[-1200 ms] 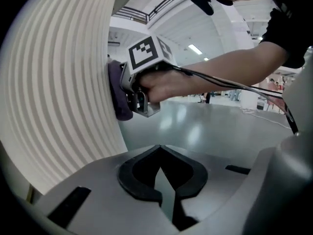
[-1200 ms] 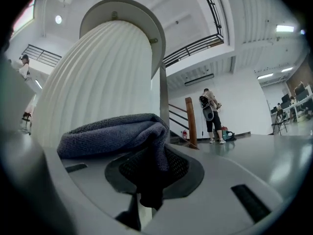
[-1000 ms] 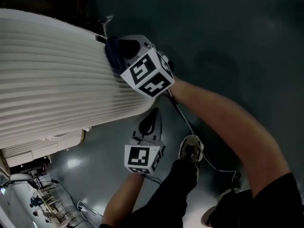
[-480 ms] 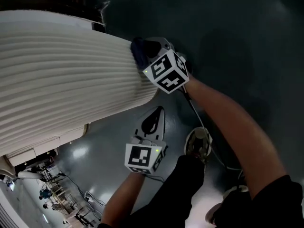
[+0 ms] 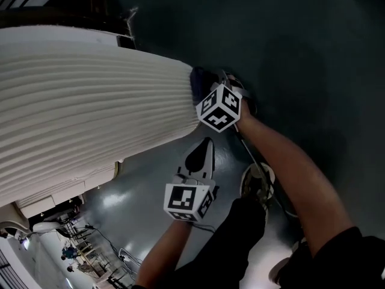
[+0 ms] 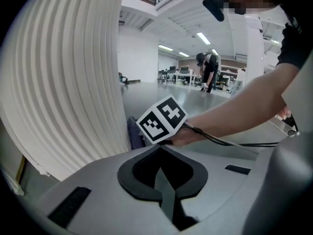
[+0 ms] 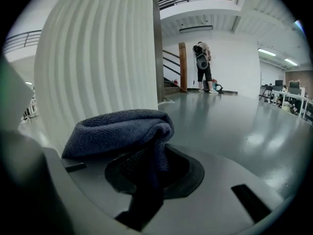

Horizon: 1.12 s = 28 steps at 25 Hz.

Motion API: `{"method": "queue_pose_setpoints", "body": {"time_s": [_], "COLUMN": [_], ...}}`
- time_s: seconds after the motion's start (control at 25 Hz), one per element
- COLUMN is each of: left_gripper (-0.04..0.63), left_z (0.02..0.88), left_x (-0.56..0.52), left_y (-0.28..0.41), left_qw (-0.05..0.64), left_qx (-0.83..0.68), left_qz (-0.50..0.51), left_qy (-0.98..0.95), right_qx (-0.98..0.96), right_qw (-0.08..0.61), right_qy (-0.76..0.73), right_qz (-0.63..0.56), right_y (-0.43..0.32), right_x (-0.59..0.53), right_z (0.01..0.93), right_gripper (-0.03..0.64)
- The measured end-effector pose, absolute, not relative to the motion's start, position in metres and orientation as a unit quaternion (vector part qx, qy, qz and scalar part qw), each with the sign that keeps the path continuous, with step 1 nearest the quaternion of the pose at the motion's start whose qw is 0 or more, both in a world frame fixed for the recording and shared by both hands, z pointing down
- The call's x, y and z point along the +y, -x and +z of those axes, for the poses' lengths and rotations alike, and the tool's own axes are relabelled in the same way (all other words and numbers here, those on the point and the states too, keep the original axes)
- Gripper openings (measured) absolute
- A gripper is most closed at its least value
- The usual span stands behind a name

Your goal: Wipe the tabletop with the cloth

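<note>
The tabletop [image 5: 90, 113] is white and ribbed, and fills the head view's left half. A dark blue cloth [image 5: 200, 82] lies at its right edge, with my right gripper [image 5: 206, 88] shut on it. In the right gripper view the folded cloth [image 7: 122, 129] bulges out of the right gripper [image 7: 146, 173] against the tabletop [image 7: 107, 58]. My left gripper [image 5: 206, 146] hangs below the table's edge over the floor, shut and holding nothing. In the left gripper view the left gripper [image 6: 164, 180] shows its jaws closed, and a strip of the cloth [image 6: 134, 133] shows beside the tabletop [image 6: 73, 72].
Glossy grey floor [image 5: 289, 53] lies to the right of and below the table. My shoe [image 5: 257, 182] and a cable [image 5: 252, 155] are under the right arm. A person [image 7: 201, 65] stands far off by a staircase [image 7: 171, 62]; desks stand in the distance.
My right gripper has slid the cloth rightward across the tabletop to its right edge. The left gripper has hardly moved.
</note>
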<state>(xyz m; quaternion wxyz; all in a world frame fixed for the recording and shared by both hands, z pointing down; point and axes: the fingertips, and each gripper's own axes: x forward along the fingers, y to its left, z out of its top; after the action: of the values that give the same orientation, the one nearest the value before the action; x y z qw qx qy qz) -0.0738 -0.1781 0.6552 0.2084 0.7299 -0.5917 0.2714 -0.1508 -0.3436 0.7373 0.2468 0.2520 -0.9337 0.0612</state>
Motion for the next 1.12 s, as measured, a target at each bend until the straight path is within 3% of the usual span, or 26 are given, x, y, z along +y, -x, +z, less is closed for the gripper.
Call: {"method": "queue_pose_setpoints", "body": {"time_s": [0.08, 0.32, 0.52, 0.76, 1.12], "left_gripper": [0.003, 0.003, 0.003, 0.003, 0.003], "left_z": [0.660, 0.655, 0.614, 0.484, 0.310], "left_x": [-0.183, -0.206, -0.196, -0.191, -0.111], "left_y": [0.069, 0.076, 0.038, 0.018, -0.015], "left_qw": [0.212, 0.211, 0.198, 0.090, 0.112], "left_qx": [-0.588, -0.617, -0.581, -0.576, -0.603], "left_qz": [0.271, 0.277, 0.346, 0.353, 0.311], "left_qy": [-0.733, -0.706, -0.709, -0.732, -0.726], "right_qx": [-0.939, -0.968, -0.953, -0.953, -0.952], "right_qw": [0.234, 0.110, 0.137, 0.135, 0.176], "right_qy": [-0.241, -0.223, -0.264, -0.272, -0.249], "right_qz": [0.066, 0.028, 0.049, 0.000, -0.002], "right_y": [0.145, 0.085, 0.013, -0.029, -0.071], "right_x": [-0.340, -0.317, -0.303, -0.287, -0.178], "right_z": [0.733, 0.633, 0.572, 0.443, 0.277], "right_gripper": [0.061, 0.061, 0.061, 0.061, 0.061]}}
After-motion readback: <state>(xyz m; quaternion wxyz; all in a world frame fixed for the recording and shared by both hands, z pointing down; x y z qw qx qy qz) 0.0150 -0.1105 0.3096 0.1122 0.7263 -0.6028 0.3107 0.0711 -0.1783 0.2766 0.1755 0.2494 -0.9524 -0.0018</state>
